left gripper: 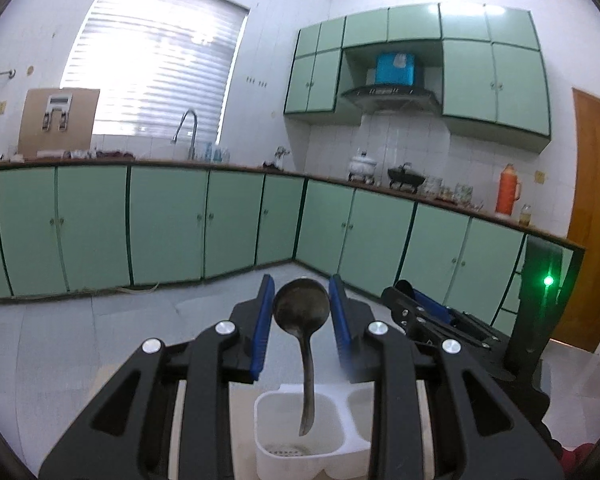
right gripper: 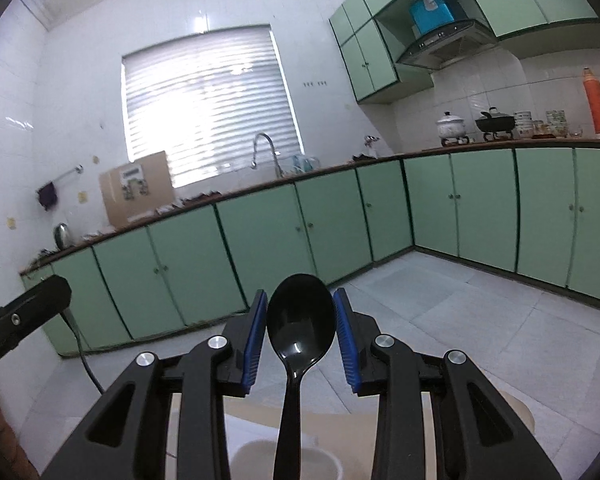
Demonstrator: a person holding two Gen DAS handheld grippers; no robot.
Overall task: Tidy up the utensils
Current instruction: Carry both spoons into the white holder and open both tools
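In the left wrist view my left gripper (left gripper: 301, 300) is shut on the bowl of a dark metal ladle spoon (left gripper: 302, 312). Its handle hangs down over the left compartment of a white plastic utensil holder (left gripper: 268, 440). My right gripper (left gripper: 416, 304) shows to the right, beside it. In the right wrist view my right gripper (right gripper: 301, 312) is shut on the bowl of a glossy black plastic spoon (right gripper: 300, 324). Its handle points down toward a white container (right gripper: 252, 456) below. A part of the left gripper (right gripper: 24, 312) shows at the left edge.
Green base cabinets (left gripper: 168, 220) run along two walls under a dark countertop with a sink faucet (left gripper: 188, 128), pots (left gripper: 364, 166) and an orange thermos (left gripper: 508, 190). A tiled floor (left gripper: 80, 340) lies beyond. A wooden door (left gripper: 596, 220) is at right.
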